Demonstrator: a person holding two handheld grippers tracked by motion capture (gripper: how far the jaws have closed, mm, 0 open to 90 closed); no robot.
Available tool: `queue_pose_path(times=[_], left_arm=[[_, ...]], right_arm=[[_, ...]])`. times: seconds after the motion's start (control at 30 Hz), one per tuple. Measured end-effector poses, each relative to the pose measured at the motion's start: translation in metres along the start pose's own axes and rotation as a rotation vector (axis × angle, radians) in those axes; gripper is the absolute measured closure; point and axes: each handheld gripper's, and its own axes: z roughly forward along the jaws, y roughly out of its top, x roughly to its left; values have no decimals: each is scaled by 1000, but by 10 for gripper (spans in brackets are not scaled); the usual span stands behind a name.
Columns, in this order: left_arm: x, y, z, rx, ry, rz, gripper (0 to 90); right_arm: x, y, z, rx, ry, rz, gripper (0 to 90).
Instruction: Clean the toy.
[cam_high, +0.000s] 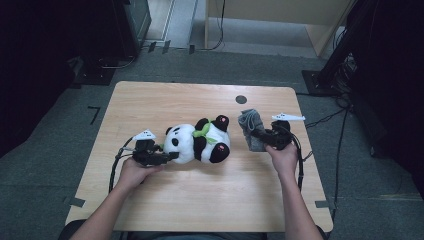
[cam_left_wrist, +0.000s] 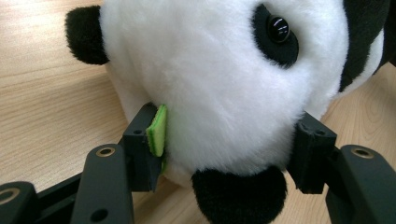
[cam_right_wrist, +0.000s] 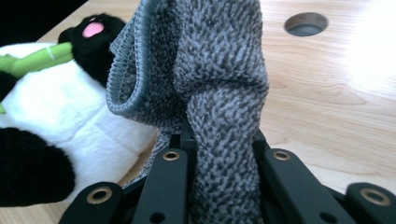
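So the panda plush (cam_high: 199, 144) is lying on its back roughly mid-table, head toward the left edge, feet toward the right. The left gripper (cam_high: 172, 156) has its 2 jaws about half open and squeezed onto the head — in the left gripper view the green pad (cam_left_wrist: 157, 130) is dug into the white fur on one side, with the other jaw pressing in across from it. The right gripper (cam_high: 255, 133) is clamped nearly all the way down on a grey knitted cloth (cam_high: 251, 129), held bunched and lifted just off the table (cam_high: 200, 200) near the right edge, right beside the panda's feet. It has a ribbed opening (cam_right_wrist: 122, 70), so it's probably a small garment.

What could go wrong: fur is squishy, so the head could squirm out if the left hand pulls. The cloth is gripped as 1 wad — the opening may stay pinched and snag on a foot.
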Motion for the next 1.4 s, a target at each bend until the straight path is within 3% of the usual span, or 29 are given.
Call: queue_pose_path(times=[0.37, 0.47, 0.73, 0.97, 1.13, 1.3, 1.4], left_arm=[[-1, 0, -1, -6, 9, 15, 387], [-2, 0, -2, -4, 13, 17, 387], [-2, -1, -4, -5, 21, 19, 384], [-3, -1, -4, -7, 26, 19, 380], [-3, -2, -4, -12, 28, 34, 374], [-2, -2, -4, -15, 26, 33, 371], [-2, -2, -4, -16, 26, 31, 368]], right_arm=[[-36, 0, -3, 11, -58, 56, 782], [-45, 0, 1, 33, -35, 69, 781], [-62, -8, 11, 87, -92, 83, 777], [-68, -18, 26, 146, -129, 80, 757], [-70, -23, 29, 126, -149, 83, 695], [-74, -23, 26, 121, -147, 139, 579], [-71, -20, 22, 120, -170, 121, 507]])
